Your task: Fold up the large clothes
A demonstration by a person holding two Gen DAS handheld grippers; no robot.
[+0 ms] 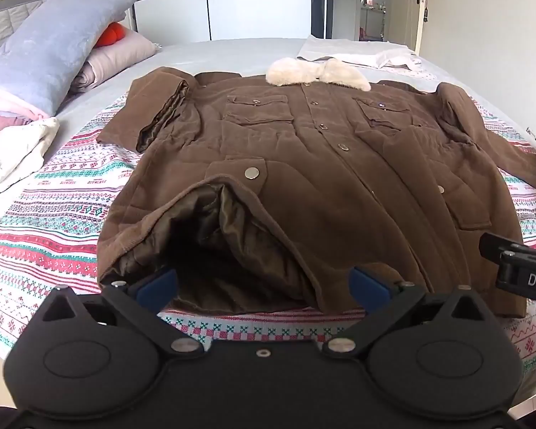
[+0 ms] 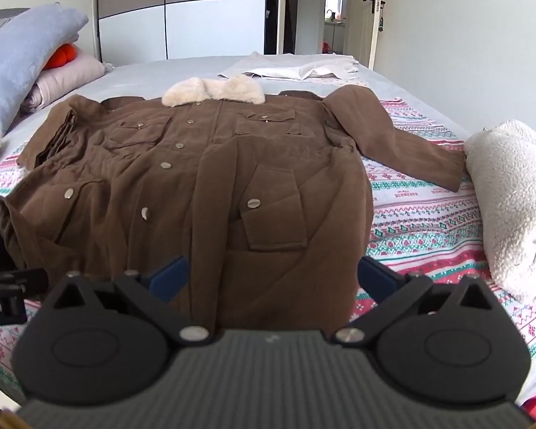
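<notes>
Your left gripper (image 1: 262,282) hovers, jaws spread wide and empty, at the lifted left hem of the brown coat (image 1: 303,164), which lies buttoned and face up across the patterned blanket (image 1: 53,221) near the bed's (image 2: 168,71) front edge, fleece collar (image 2: 212,95) toward the far side. Expect a heavy, padded, limp garment with slippery lining; take hold through the thick hem corners. Your right gripper (image 2: 271,279), equally wide and empty, straddles the right hem.
</notes>
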